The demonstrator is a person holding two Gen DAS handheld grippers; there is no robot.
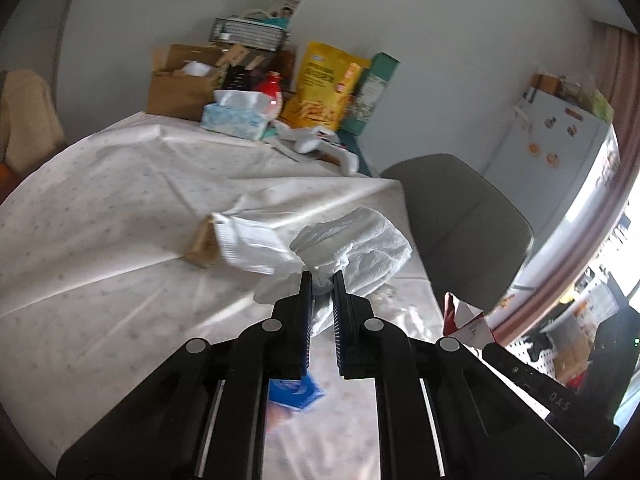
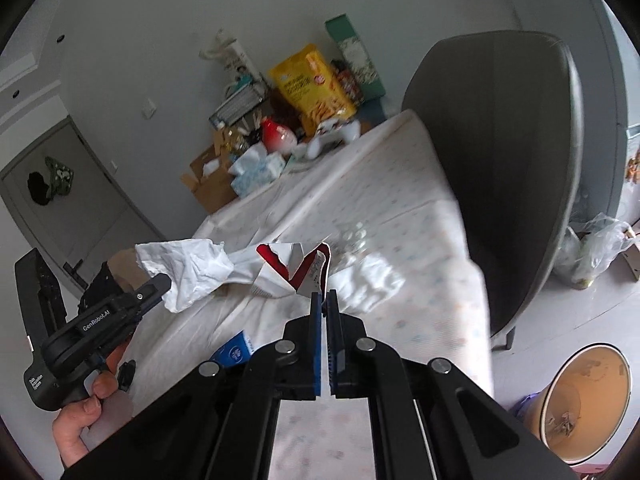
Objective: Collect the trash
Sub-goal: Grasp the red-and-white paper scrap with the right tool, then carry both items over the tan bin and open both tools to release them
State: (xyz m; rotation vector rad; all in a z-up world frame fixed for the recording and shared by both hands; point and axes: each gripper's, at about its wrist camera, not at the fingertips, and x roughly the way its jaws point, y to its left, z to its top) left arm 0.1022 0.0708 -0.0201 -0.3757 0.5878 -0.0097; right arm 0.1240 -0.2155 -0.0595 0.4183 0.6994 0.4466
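My left gripper [image 1: 321, 280] is shut on a crumpled white tissue [image 1: 360, 244] and holds it above the table; the tissue also shows in the right wrist view [image 2: 192, 270]. My right gripper [image 2: 324, 298] is shut on a torn red-and-white carton [image 2: 294, 270], lifted over the table; its edge shows in the left wrist view [image 1: 464, 316]. A white wrapper [image 1: 250, 242] on a brown piece [image 1: 202, 246] lies on the tablecloth [image 1: 100, 208]. A blue packet [image 1: 294, 392] lies under the left gripper, also in the right wrist view [image 2: 234, 352]. A crumpled white tissue [image 2: 370, 276] lies near the table's edge.
A tan waste bin [image 2: 584, 400] stands on the floor at the lower right. A grey chair [image 2: 508, 152] sits by the table's right side. A tissue box [image 1: 236, 114], cardboard box [image 1: 180, 84], yellow snack bag [image 1: 324, 88] and white controller [image 1: 320, 142] crowd the far end.
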